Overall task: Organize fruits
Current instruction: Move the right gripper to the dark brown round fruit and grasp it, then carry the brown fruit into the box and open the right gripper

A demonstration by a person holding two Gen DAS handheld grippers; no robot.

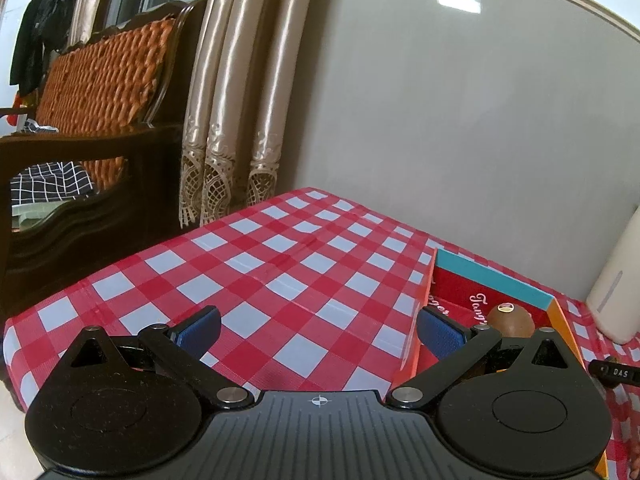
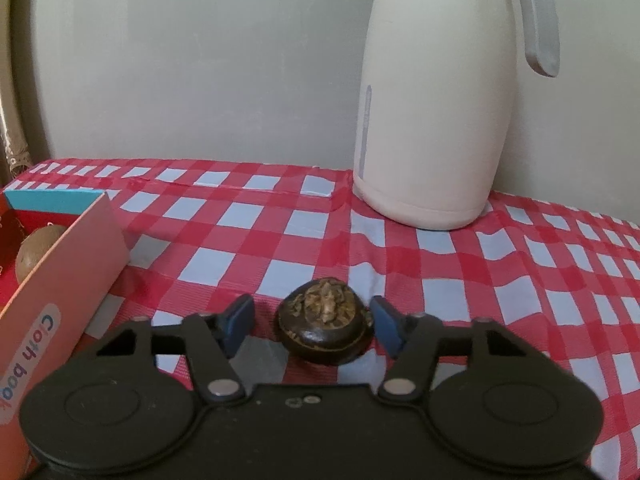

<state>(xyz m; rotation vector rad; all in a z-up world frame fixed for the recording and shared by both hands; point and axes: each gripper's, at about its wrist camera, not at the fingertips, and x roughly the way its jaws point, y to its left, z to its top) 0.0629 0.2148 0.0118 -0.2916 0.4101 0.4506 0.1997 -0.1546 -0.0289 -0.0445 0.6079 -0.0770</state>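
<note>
At the lower left of the right wrist view stands an open cardboard box with salmon-orange walls and a teal far edge [image 2: 60, 256], and a fuzzy brown kiwi [image 2: 34, 254] lies inside it. Towards the lower middle of that frame, a small, dark brown, flattened round fruit with a rough tan crown [image 2: 326, 326], perhaps a water chestnut, sits on the red-and-white checked tablecloth [image 2: 460, 264], between the blue pads of the right gripper [image 2: 313, 326]. The jaws are partly closed around it: the right pad looks to touch its flank, while a sliver of cloth shows beside the left pad, so I judge it bracketed, not yet clamped. It is probably light and firm, with a smooth, somewhat slippery skin and a flaky top; the widest band around its middle seems the safest place to pinch, with modest pressure. At the upper right a cream insulated jug with a grey handle [image 2: 436, 108] stands well behind. The left wrist view shows what this one hides: the left gripper [image 1: 320, 330] released, nothing between its pads, hovering over cloth beside the box's left wall, with red printed lining and a sticker on the kiwi. The dark fruit does not appear there.
</note>
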